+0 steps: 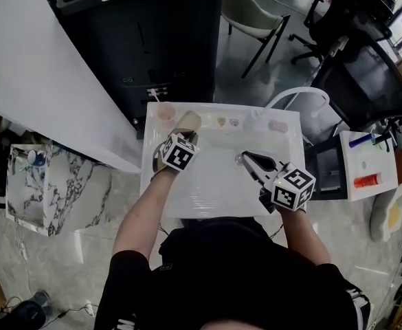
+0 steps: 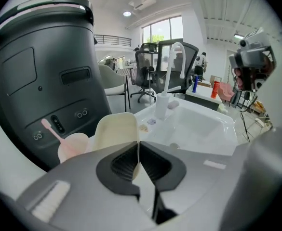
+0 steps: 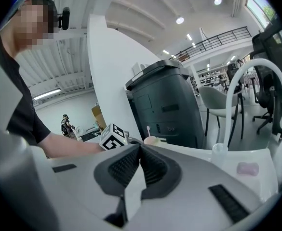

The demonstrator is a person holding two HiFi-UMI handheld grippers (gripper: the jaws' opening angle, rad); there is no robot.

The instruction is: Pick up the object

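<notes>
Cream dish (image 2: 114, 131) sits over the washbasin's (image 1: 207, 181) far left corner, its thin rim pinched in the left gripper (image 2: 139, 150). Right gripper (image 3: 141, 150) is pressed together, empty. I recommend lifting level: the rim hold may pivot.

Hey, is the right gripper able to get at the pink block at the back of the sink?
Probably yes. The right gripper holds nothing, and the stretch of sink between it and the pink block looks clear. Its jaws are shut, so they would need to open first.
</notes>
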